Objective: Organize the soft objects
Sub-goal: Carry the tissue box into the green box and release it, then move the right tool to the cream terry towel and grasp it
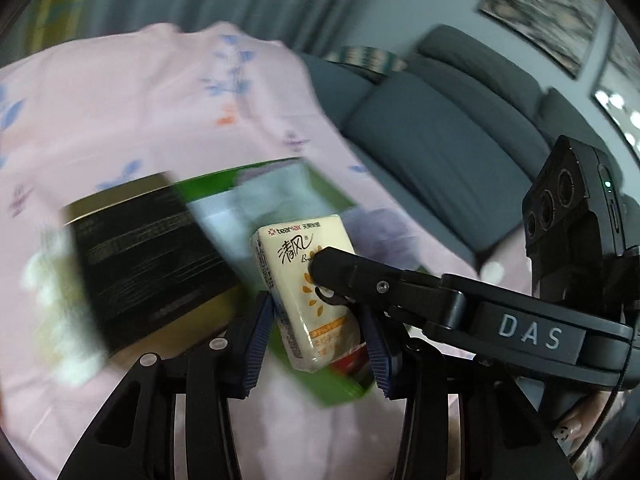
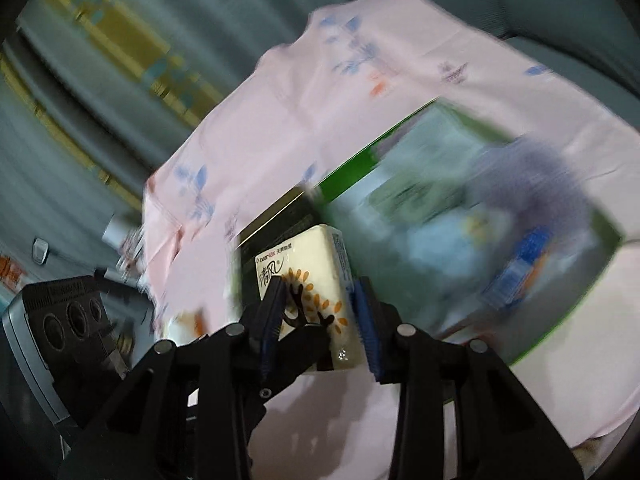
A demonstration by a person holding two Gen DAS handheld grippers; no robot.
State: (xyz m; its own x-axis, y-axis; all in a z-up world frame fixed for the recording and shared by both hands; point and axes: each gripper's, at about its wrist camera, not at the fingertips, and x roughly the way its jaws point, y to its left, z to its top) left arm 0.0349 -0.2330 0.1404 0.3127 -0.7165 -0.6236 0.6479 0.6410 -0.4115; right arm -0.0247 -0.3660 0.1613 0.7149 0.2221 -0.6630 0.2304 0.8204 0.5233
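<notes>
Left wrist view puts your left tool point(image 1: 320, 344) low in the frame, its blue pads clenched on a cream tissue pack point(image 1: 308, 292) with orange petals printed on it. Your right tool point(image 1: 320, 268) reaches in from the right edge and its black fingertip lies on the face of that same pack. Behind the pack sits a green box point(image 1: 320, 188) with blurred soft things inside, and a black box point(image 1: 148, 256) lies to its left. Both rest on a pink floral sheet point(image 1: 140, 92); whether a tabletop or a bed is under it, you cannot tell. A grey sofa point(image 1: 440, 120) fills the upper right.

In the right wrist view your right tool point(image 2: 316, 312) grasps the tissue pack point(image 2: 308, 264) at centre, one pad on each side. The green box point(image 2: 460, 216) spreads to the right, heavily blurred, and the left tool's body point(image 2: 68, 320) shows at the left edge.
</notes>
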